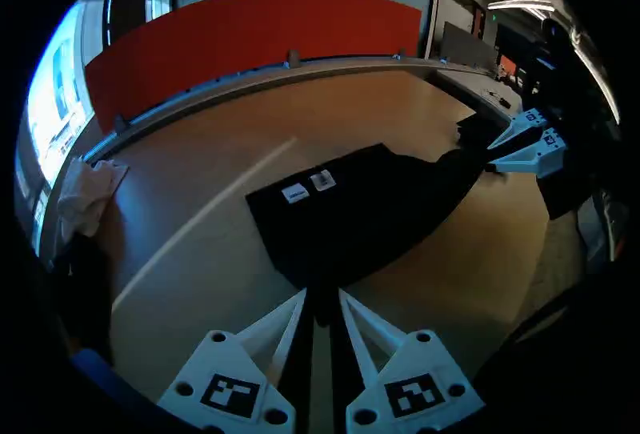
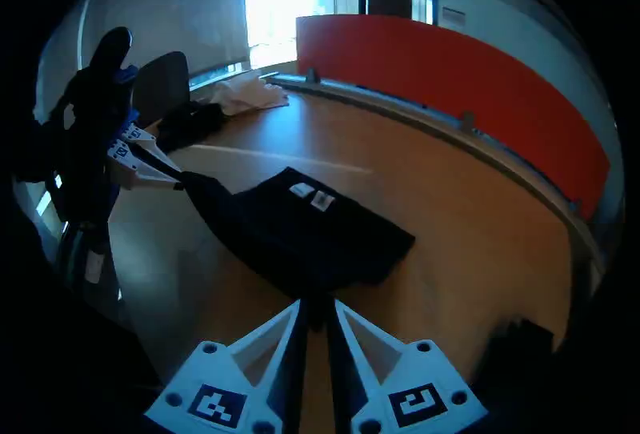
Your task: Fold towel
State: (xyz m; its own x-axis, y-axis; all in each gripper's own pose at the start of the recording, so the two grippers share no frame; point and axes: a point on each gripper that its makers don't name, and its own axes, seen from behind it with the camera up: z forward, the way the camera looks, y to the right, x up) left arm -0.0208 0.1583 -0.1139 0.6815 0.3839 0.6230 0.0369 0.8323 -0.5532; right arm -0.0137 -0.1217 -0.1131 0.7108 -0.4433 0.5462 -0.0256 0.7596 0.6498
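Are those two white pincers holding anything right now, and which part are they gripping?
Yes, both hold the black towel. The left gripper pinches one corner of it and the right gripper pinches another.

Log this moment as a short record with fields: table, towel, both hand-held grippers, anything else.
table: wooden, red partition along its far edge
towel: dark, partly spread on the table, two white labels facing up
left hand-held gripper: shut on one towel corner
right hand-held gripper: shut on another towel corner
other: light cloth bunched near the table edge
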